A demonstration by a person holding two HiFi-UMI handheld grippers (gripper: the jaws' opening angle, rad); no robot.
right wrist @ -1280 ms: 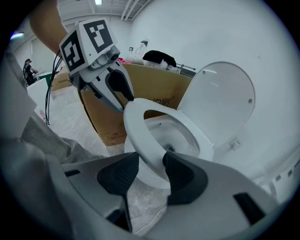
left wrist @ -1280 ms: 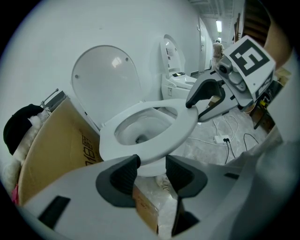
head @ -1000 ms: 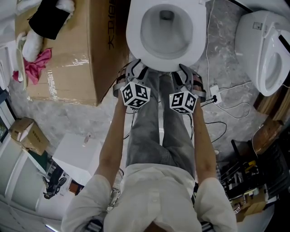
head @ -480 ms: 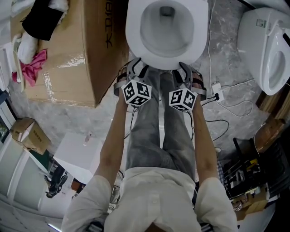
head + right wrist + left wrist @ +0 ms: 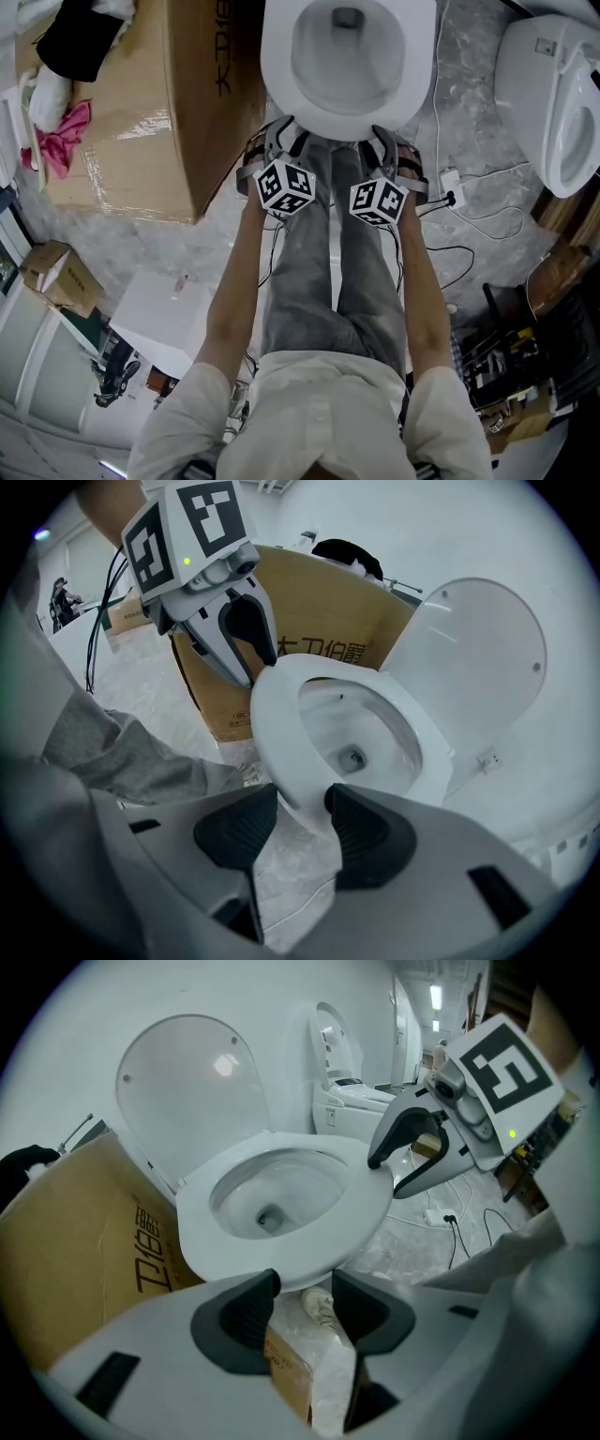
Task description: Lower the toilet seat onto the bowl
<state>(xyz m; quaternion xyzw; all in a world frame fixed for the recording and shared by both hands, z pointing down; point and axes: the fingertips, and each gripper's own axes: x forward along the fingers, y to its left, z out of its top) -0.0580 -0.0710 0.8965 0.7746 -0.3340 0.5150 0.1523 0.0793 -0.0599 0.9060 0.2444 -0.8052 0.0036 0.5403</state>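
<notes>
The floor (image 5: 225, 234) is grey stone with pale streaks, and a person in grey trousers (image 5: 328, 262) stands on it holding both tools low in front of their legs. Right ahead of the tools is a white toilet. Its toilet seat (image 5: 278, 66) lies flat over the bowl (image 5: 347, 66), and the lid (image 5: 187, 1082) stands straight up behind it.

The left gripper (image 5: 284, 134) is at the front edge of the seat, on its left side. Its two dark jaws stand apart with a gap between them. The seat's edge sits just at their tips, and through the gap you see only the floor and a bit of the box. It does not squeeze anything.

The right gripper (image 5: 384, 141) is at the front edge too, just beside the left one. The white rim of the seat runs down between its two jaws and fills the gap near the tips, so it has the seat pinched.

Out past the left gripper's side is a big brown cardboard box (image 5: 131, 122), close beside the toilet. A pink cloth (image 5: 61, 141) lies on the far end of the box. Out past the right gripper's side, a white plug block (image 5: 448, 187) with thin cables lies on the floor. Well beyond that stands a second white toilet (image 5: 553, 103)
</notes>
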